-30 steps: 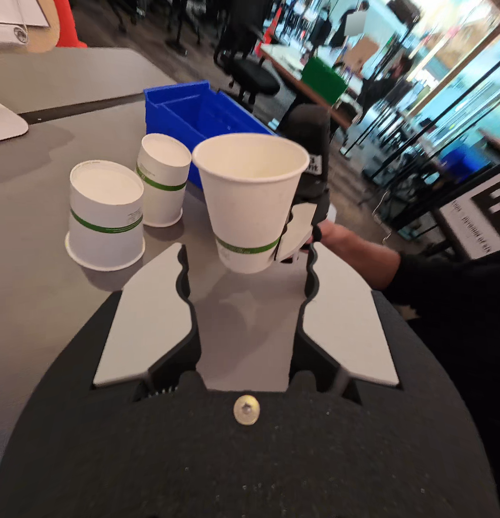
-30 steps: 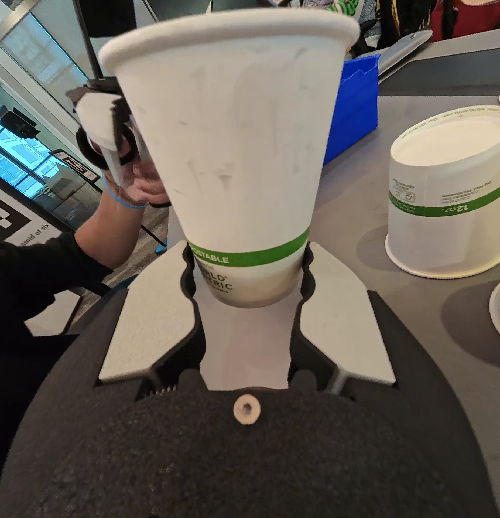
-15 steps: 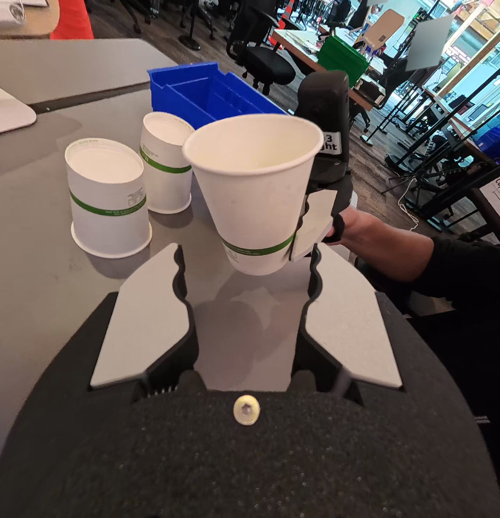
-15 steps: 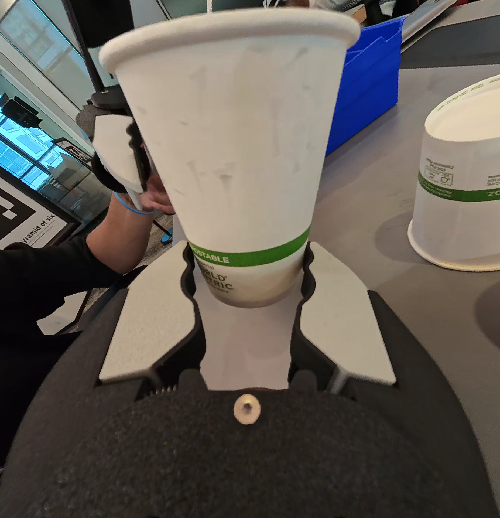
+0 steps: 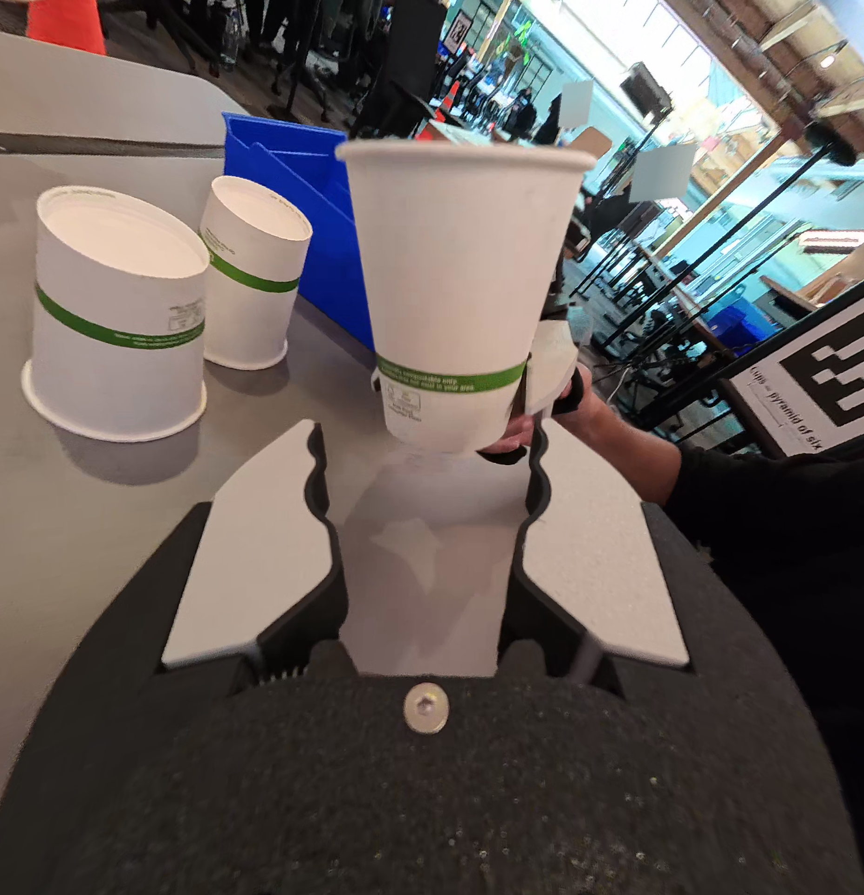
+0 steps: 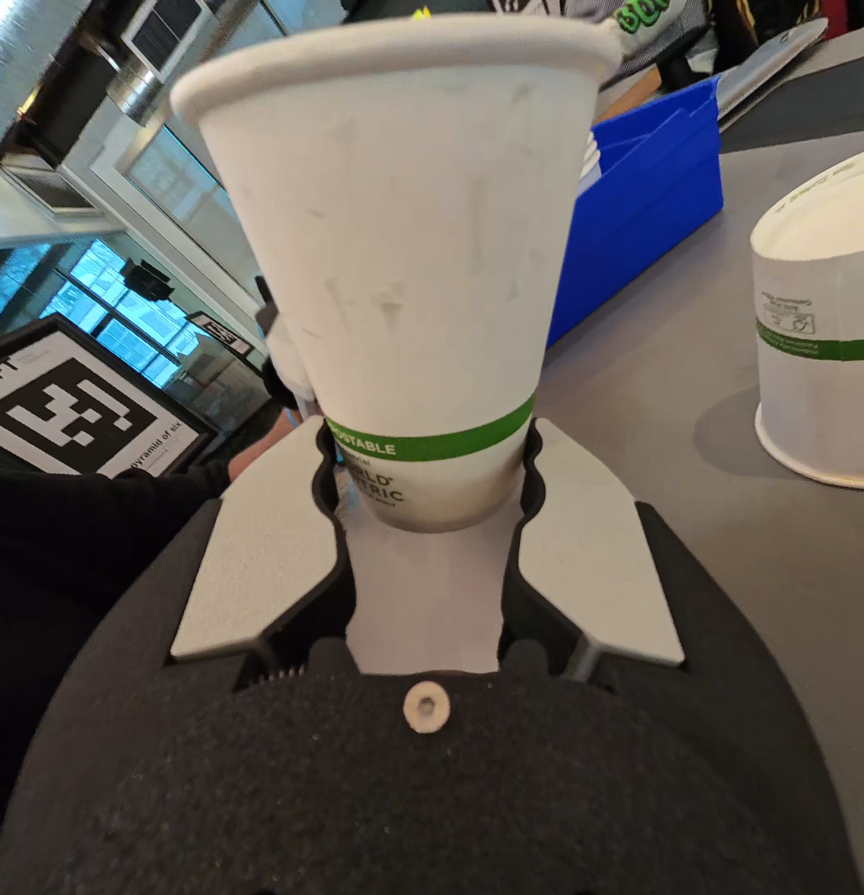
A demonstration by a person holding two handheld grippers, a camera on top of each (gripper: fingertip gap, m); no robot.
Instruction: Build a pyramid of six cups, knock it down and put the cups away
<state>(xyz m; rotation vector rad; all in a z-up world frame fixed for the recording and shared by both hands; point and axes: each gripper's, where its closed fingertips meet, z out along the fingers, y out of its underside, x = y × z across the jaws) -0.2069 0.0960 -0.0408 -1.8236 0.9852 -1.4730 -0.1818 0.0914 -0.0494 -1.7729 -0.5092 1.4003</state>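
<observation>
We hold the white paper cup with a green band (image 6: pixel 410 271) mouth-up in our right gripper (image 6: pixel 427 465), whose fingers (image 6: pixel 575 542) are clamped on its narrow base just below the band, so the cup hangs clear above the grey tabletop (image 6: pixel 662 387). We take the blue plastic bin (image 5: pixel 294 203) as our landmark: the held cup is in front of the bin's near corner, and two more white paper cups with green bands stand mouth-down beside the bin, the far inverted cup (image 5: pixel 253 271) just next to its wall and the near inverted cup (image 5: pixel 115 310) just beyond that, the two close together and perhaps touching. Their bases face up, which suits a bottom row; the held cup is the other way up, so we judge it must be turned over before it joins them. Our left gripper (image 5: pixel 427 484) waits just short of the held cup with its fingers (image 5: pixel 265 542) apart and nothing between them, probably ready to take the cup for that turn. Only three cups show; the other three are out of sight, and we cannot tell whether the bin holds them, since the held cup covers part of it. The right wrist view cuts the near inverted cup at its edge.
</observation>
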